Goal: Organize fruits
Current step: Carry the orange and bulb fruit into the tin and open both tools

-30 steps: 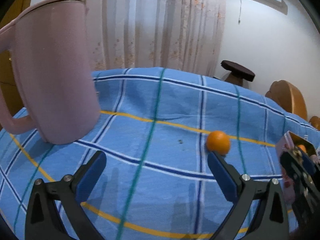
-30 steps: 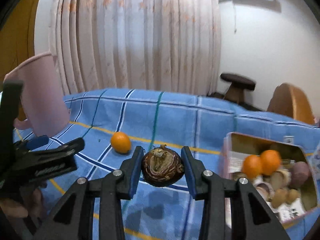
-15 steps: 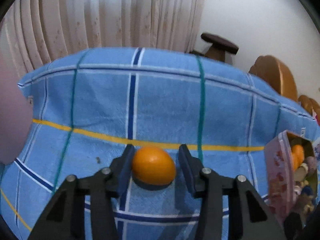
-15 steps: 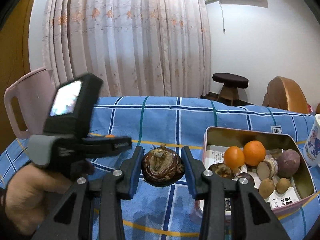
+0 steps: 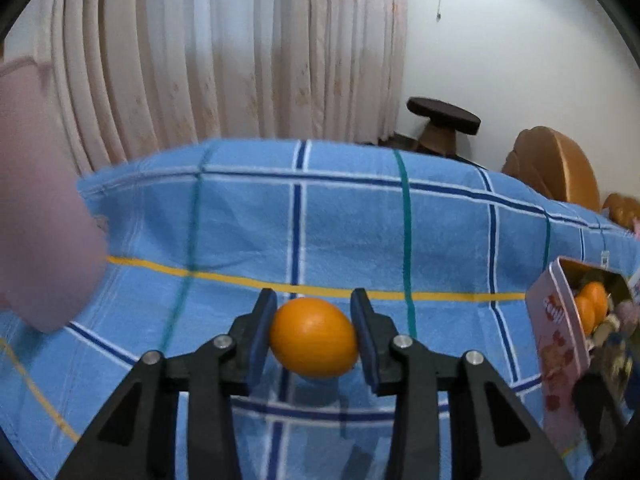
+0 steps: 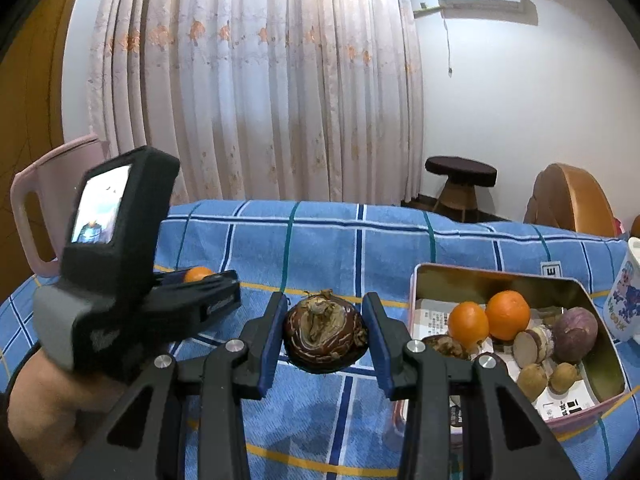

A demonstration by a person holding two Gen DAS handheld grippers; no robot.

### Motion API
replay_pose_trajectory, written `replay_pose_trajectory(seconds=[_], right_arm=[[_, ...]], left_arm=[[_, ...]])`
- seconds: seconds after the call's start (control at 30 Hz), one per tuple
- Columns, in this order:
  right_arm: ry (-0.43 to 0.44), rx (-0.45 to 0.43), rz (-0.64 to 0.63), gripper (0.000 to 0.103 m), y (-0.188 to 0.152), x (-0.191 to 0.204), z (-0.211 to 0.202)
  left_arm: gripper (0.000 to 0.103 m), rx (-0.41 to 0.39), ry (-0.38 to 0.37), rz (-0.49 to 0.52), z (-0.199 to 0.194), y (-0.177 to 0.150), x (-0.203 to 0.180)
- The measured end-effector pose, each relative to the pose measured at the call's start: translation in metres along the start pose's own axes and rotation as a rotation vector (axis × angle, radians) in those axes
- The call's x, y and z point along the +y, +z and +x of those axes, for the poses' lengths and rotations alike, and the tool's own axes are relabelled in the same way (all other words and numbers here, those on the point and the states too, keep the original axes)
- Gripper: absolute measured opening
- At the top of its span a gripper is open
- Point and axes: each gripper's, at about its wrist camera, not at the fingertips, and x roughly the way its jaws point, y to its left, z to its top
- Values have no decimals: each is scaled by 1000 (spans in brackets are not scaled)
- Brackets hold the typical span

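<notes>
Carrying both loads to the tin (image 6: pixel 496 280) is the job now; the left gripper (image 5: pixel 314 336), jaws just closed on the orange (image 5: pixel 314 338), should lift clear of the cloth (image 5: pixel 340 220) left of the tin first; the right gripper (image 6: pixel 325 334) pinches a brown bulb (image 6: pixel 325 334) just left of it.

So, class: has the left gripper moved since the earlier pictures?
Yes. The left gripper has moved away from the pink jug to the orange, toward the tin, and its jaws have just been closing on it.
</notes>
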Motion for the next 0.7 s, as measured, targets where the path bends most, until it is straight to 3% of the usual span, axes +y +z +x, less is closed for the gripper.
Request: replay_pose_trajectory(seconds=[0.43, 0.7], right_arm=[[-20, -40, -40, 41, -8, 10, -15], [-24, -48, -60, 41, -11, 12, -30]], left_arm=[[40, -75, 51, -53, -48, -30, 25], [40, -111, 71, -44, -66, -45, 17]])
